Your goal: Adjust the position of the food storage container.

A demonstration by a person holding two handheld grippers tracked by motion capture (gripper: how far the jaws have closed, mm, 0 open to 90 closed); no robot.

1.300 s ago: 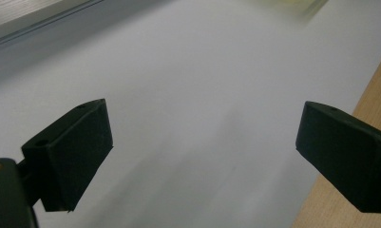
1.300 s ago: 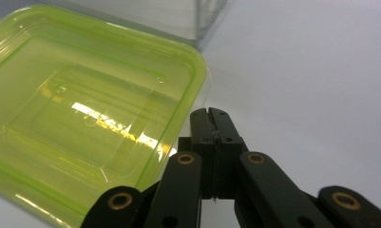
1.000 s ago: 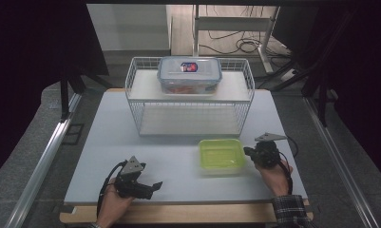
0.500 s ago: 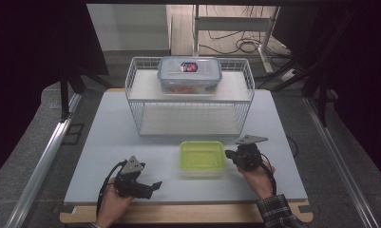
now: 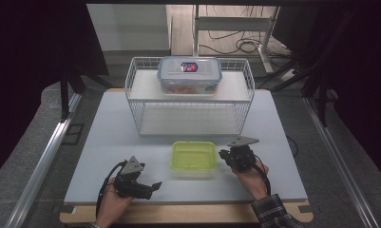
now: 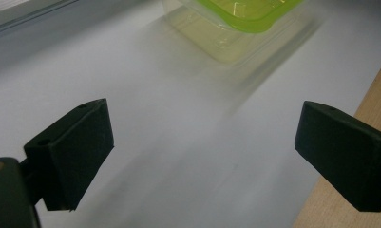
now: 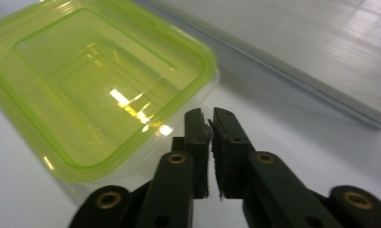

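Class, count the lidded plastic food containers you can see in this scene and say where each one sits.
2. The green-lidded container sits on the white table, in front of the wire rack. The blue-clipped clear container sits on the rack's top shelf. None seems hidden.

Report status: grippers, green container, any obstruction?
Left hand-held gripper open, empty. Right hand-held gripper nearly shut, beside the green container. Wire rack behind; nothing blocking.
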